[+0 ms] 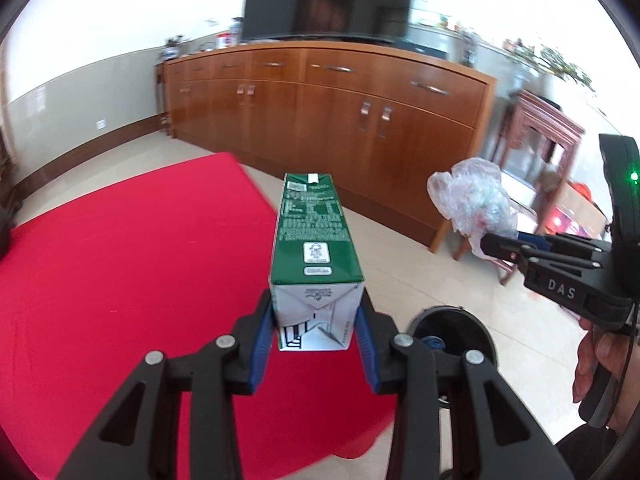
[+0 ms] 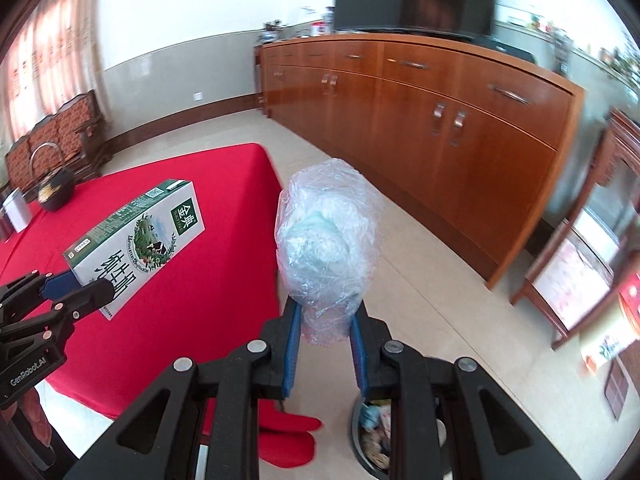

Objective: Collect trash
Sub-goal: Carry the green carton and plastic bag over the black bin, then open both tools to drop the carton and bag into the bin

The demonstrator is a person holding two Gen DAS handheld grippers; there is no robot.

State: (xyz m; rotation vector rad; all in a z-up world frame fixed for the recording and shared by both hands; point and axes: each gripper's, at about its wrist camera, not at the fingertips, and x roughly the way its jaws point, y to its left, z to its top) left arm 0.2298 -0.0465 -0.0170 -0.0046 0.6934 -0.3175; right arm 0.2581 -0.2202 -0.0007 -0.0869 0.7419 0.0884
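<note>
My left gripper (image 1: 316, 320) is shut on a green and white milk carton (image 1: 312, 236) and holds it level above the edge of the red table (image 1: 120, 272). The carton also shows in the right wrist view (image 2: 140, 240), with the left gripper (image 2: 80, 288) at the left. My right gripper (image 2: 324, 320) is shut on a crumpled clear plastic bag (image 2: 326, 244) and holds it above the floor. The bag (image 1: 472, 204) and right gripper (image 1: 500, 248) show at the right in the left wrist view. A dark trash bin (image 2: 372, 436) with rubbish inside stands on the floor below; its rim shows in the left wrist view (image 1: 452, 328).
A long wooden sideboard (image 1: 340, 108) with a TV (image 1: 328, 0) runs along the far wall. A wooden side table (image 1: 536, 148) stands at the right. A black kettle (image 2: 54, 188) and a white box (image 2: 16, 212) sit on the far left of the red table.
</note>
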